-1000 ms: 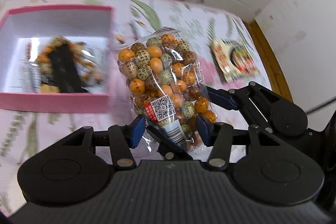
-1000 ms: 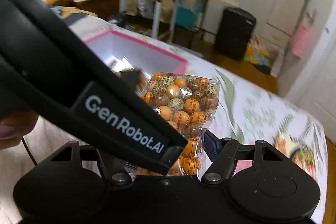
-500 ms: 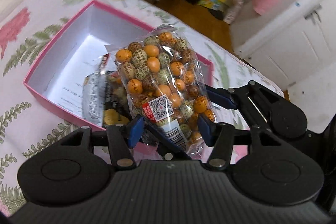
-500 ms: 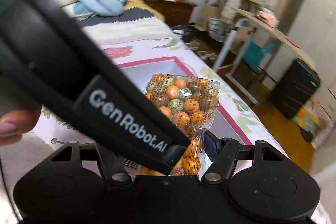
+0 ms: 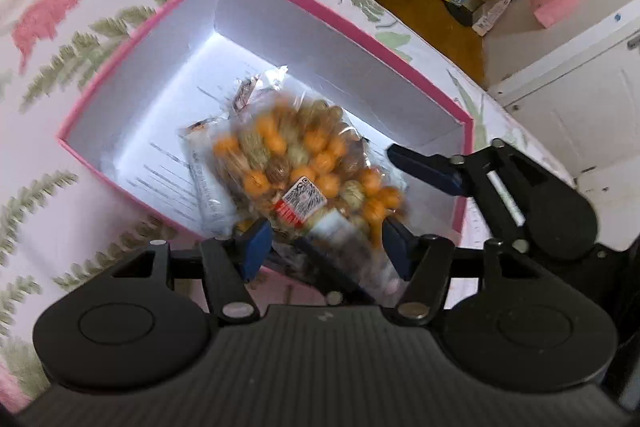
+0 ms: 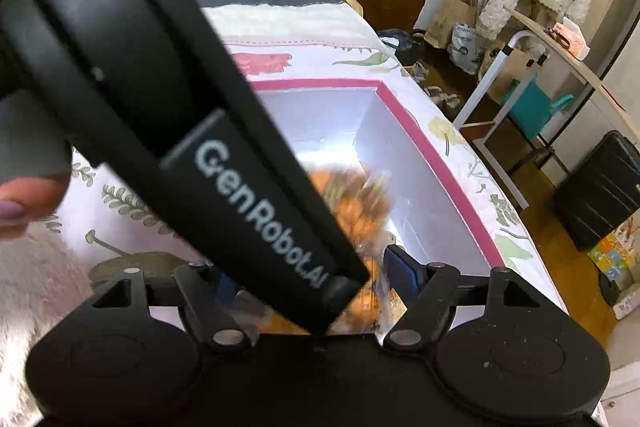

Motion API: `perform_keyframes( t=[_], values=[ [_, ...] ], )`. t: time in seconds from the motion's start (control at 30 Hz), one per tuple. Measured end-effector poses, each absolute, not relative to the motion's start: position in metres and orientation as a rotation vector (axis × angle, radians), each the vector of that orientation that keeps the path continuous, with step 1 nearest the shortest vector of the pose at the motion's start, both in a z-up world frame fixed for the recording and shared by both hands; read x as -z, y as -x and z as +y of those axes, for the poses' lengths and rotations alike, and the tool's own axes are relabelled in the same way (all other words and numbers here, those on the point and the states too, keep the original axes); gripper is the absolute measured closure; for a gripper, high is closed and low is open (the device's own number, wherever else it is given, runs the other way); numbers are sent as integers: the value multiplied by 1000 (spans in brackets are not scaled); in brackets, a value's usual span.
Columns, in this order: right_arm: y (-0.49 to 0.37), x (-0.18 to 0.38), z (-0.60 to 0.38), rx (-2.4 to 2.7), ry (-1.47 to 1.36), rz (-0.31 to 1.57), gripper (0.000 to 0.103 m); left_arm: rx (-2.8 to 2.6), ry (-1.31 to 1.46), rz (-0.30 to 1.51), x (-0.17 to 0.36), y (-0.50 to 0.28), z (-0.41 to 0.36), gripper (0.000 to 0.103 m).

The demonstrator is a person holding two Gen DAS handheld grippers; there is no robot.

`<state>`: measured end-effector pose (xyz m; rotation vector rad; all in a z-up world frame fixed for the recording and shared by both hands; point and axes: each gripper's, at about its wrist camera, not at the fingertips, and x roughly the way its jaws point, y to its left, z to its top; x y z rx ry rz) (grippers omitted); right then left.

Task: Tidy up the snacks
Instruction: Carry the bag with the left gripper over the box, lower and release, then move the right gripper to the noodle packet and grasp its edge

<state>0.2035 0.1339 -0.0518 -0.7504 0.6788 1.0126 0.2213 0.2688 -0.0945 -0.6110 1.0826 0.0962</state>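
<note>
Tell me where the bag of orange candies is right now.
In the left wrist view the candy bag sits mid-frame over the open pink box, its lower end between the left tool's blue pads and partly covering another snack pack inside.

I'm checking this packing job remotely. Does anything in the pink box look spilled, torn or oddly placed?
Nothing spilled or torn. The candy bag is blurred above the pink box, leaning over another packet, between both grippers' just-opening jaws.

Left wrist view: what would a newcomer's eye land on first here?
A blurred clear bag of orange and speckled balls sits between the left tongs, whose jaws have just been opening, above the pink-rimmed white box. Another snack packet already lies on the box floor beside it.
</note>
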Motion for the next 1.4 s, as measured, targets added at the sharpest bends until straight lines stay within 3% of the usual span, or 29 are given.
perform_keyframes(
  t=[0.87,1.27,1.4],
  values=[
    [-124,-22,14,-759,631,782,25,153,180,915,-22,-121,149,41],
    [-145,-25,-107,-596,350,837,21,254,130,898,-18,-147,71,38],
    [-166,-25,-157,-486,254,840,20,275,123,919,-9,-165,43,31]
  ],
)
